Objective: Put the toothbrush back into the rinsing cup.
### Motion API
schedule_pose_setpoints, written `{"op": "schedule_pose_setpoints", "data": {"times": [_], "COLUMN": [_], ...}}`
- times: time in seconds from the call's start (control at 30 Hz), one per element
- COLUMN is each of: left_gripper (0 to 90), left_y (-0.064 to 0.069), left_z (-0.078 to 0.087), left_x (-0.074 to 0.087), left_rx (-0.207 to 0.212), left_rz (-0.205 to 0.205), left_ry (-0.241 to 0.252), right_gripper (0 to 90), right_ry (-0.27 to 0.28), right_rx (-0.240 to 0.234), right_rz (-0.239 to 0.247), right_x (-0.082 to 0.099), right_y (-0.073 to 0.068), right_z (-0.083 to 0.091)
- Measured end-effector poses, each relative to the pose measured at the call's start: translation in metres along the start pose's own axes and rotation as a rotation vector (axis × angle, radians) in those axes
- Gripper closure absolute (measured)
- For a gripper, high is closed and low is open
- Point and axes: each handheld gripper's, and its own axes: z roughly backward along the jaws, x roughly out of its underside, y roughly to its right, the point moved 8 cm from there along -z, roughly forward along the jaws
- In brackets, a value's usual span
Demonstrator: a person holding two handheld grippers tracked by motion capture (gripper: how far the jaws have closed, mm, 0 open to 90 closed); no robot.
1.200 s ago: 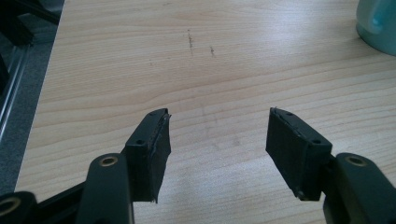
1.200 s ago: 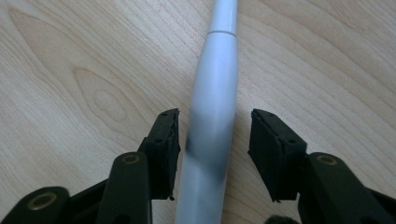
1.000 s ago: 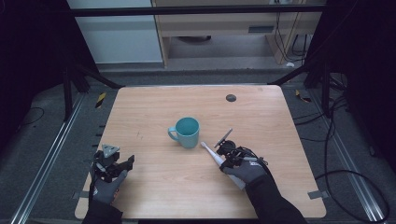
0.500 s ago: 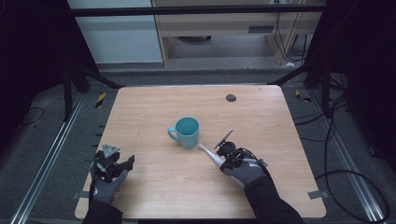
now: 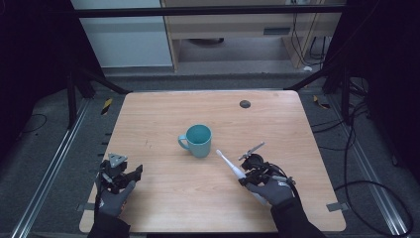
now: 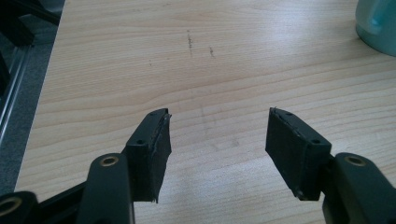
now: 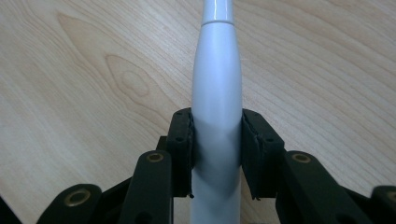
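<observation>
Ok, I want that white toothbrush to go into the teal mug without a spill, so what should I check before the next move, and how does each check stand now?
1. Grip: the right claw is shut on the white toothbrush, pads on both sides of the handle. Ok.
2. The teal mug stands upright, mouth open. Ok.
3. Path: bare table between the brush tip and the mug. Ok.
4. Is the mug empty inside? Cannot tell.
5. The left claw is open, holds nothing, and sits apart from the mug, free to steady it. Ok.
6. Brush angle: pointing slantwise, not upright for dropping in. Not ok.
</observation>
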Motion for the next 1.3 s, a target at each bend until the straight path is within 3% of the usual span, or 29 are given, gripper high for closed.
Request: {"op": "schedule_pose_setpoints", "data": {"times": [0.13,0.33,0.77,1.3], "left_gripper": [39.6,39.6,39.6,39.6], "left_y": [0.000,0.000,-0.001,-0.002], "left_z": [0.000,0.000,0.000,0.001], "left_x": [0.000,0.000,0.000,-0.001], "left_rx": [-0.001,-0.001,-0.003,-0.004], "left_rz": [0.000,0.001,0.001,0.006], "left_ry": [0.000,0.000,0.006,0.010], "right_gripper": [66.6,66.6,66.6,66.6], "right_ry": [0.058,0.187,0.479,0.686], "right_rx": [-0.005,-0.008,-0.035,-0.053], "right_rz": [-0.008,-0.022,-0.056,-0.118], "right_x": [0.000,-0.011,-0.058,-0.116], "right_y": [0.001,-0.001,-0.008,-0.007], "right_z": [0.011,0.029,0.058,0.070]}}
